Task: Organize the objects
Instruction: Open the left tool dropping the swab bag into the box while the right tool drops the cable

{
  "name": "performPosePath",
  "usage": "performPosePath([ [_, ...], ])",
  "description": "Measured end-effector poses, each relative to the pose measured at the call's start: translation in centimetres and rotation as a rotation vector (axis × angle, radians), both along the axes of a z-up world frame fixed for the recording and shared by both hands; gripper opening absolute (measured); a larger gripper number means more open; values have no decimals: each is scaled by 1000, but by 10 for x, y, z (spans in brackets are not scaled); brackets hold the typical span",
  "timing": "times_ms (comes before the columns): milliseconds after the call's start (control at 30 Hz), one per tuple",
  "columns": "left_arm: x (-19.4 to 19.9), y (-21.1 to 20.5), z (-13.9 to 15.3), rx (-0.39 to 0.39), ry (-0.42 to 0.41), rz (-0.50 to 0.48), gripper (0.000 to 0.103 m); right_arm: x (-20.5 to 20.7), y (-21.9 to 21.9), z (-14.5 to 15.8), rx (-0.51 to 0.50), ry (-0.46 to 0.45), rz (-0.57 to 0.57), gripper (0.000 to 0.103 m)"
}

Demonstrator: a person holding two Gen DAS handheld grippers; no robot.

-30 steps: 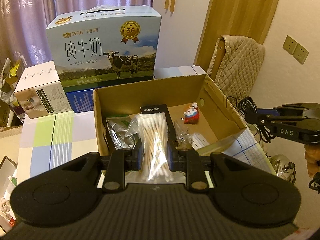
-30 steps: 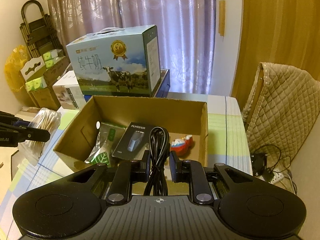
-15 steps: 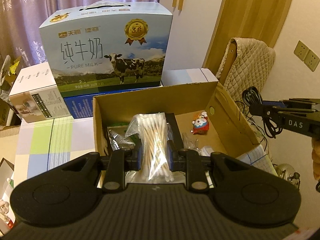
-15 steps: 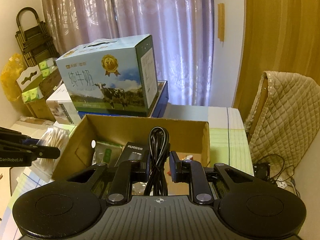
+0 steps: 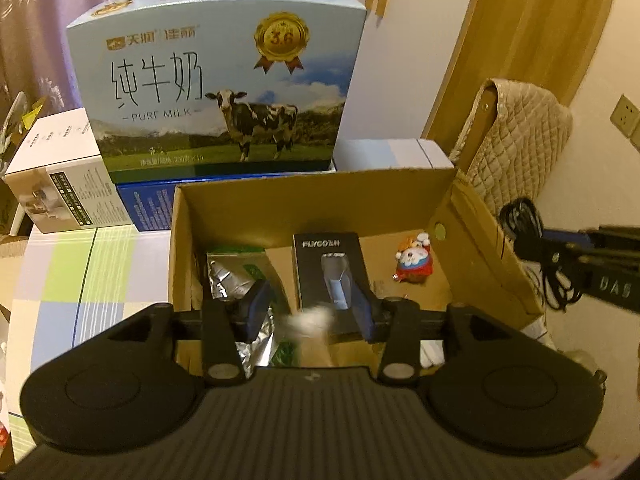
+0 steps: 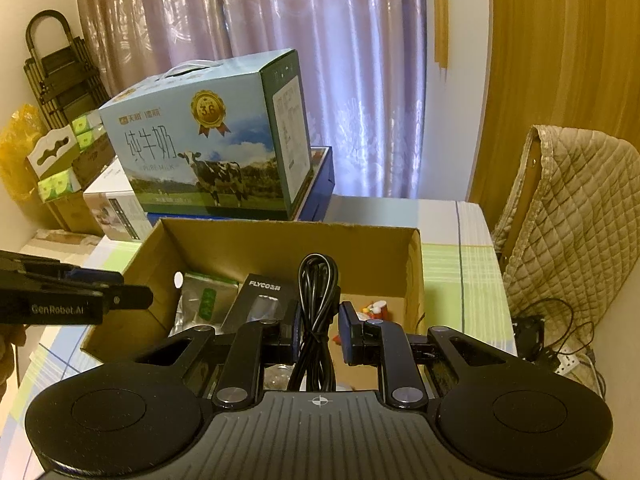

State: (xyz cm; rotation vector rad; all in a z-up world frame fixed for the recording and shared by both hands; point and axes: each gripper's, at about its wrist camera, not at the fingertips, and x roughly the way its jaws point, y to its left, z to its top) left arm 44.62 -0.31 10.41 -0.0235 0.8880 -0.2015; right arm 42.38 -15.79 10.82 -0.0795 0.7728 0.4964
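Hovering over the box (image 5: 312, 204), the left claw (image 5: 310, 308) is spread wide above blurred swabs (image 5: 310, 320); a cable (image 6: 316, 312) is gripped by the right claw (image 6: 320, 332).

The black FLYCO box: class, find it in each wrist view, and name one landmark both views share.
Left wrist view: the FLYCO box lies in the middle of the cardboard box, just beyond the open left gripper.
Right wrist view: the FLYCO box sits left of centre, beside the black cable.
Shared landmark: the milk carton.
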Motion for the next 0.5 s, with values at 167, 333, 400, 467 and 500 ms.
performPosePath([
  [167, -4, 0, -4, 19, 14, -18, 39, 0, 0, -1, 6, 5, -6, 16],
  [333, -7, -2, -4, 24, 16, -30, 39, -1, 1, -1, 6, 5, -3, 16],
  [400, -7, -2, -3, 21, 16, -31, 39, -1, 1, -1, 5, 3, -3, 16],
  [467, -7, -1, -3, 21, 14, -31, 39, -1, 1, -1, 5, 4, -3, 16],
  [500, -7, -1, -3, 19, 15, -30, 39, -1, 2, 0, 5, 3, -3, 16],
])
